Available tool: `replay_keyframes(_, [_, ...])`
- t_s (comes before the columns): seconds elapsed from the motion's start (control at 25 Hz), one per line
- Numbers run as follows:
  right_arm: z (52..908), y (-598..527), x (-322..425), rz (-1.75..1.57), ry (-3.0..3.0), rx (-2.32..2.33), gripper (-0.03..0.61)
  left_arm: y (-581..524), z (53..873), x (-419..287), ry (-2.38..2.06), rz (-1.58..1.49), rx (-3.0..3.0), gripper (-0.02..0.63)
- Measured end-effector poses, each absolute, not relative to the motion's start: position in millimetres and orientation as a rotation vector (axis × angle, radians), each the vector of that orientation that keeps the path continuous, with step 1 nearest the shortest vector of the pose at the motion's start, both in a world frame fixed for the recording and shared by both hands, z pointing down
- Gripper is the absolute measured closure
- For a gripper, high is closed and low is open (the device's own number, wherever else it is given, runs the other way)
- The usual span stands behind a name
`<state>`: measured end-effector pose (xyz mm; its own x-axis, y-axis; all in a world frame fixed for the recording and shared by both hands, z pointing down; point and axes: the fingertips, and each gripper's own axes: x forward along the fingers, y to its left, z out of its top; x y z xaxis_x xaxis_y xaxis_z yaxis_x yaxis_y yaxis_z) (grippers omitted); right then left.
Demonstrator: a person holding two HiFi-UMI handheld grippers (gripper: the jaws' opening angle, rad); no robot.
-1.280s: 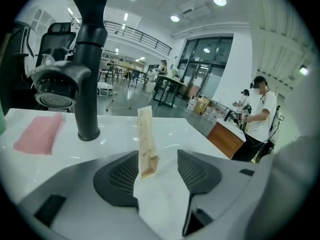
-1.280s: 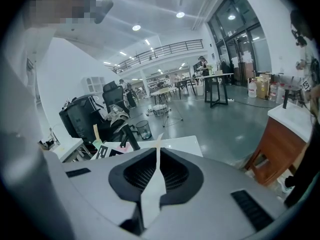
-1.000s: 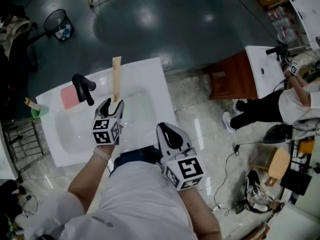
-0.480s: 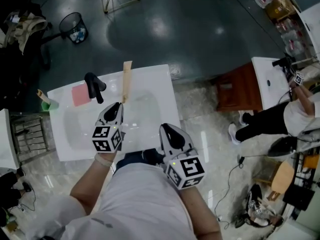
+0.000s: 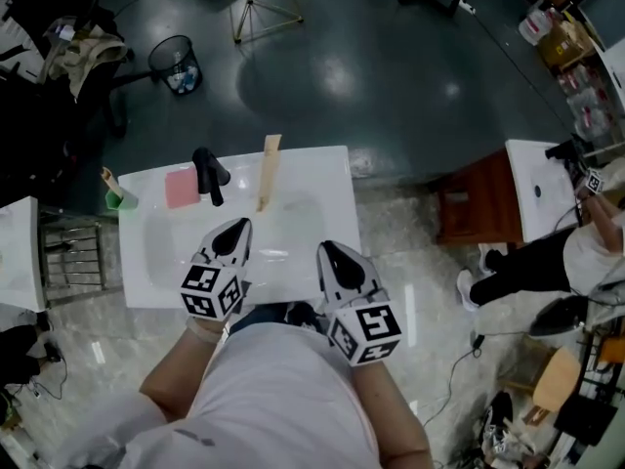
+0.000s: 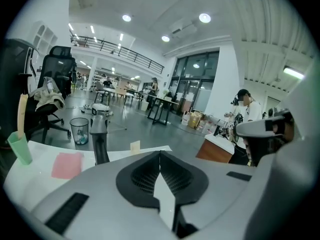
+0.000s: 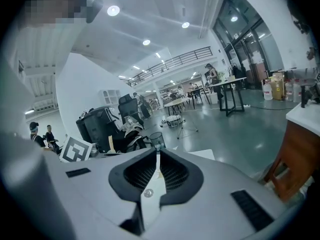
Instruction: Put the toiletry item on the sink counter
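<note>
Clutter and a bystander on a glossy dark floor

A black mesh waste basket (image 5: 178,63) stands on the dark floor (image 5: 391,76) near a black office chair (image 6: 59,66) draped with pale clothing, and a tripod (image 5: 262,3) stands to the basket's right. A black faucet (image 5: 208,174) stands upright with a pink pad (image 5: 182,189) just beside it, and a green cup (image 5: 119,199) holding a tan stick sits farther left. A wire rack (image 5: 68,257) stands at the left edge. At the right, a brown wooden cabinet (image 5: 474,203) carries a white basin (image 5: 540,189). A person (image 5: 547,257) in a white top and dark trousers leans over it.
</note>
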<state>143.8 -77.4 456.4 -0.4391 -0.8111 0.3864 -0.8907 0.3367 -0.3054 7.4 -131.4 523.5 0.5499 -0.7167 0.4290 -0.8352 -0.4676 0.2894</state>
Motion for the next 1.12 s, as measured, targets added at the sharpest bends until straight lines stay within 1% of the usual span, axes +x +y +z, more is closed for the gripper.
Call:
replay_keyframes(0.6, [416.7,-89.5,124.1,0.597,-2.589,1.47,0.546,-102.4,439.4,-9.3,-1.304,0.247,2.396,0.597])
replay_keyframes(1.12, [383.8,-94.6,106.9,0.522,-2.686,1.379,0.546,-93.0,386.5,-49.0,-1.428,0.128,2.393,0.597])
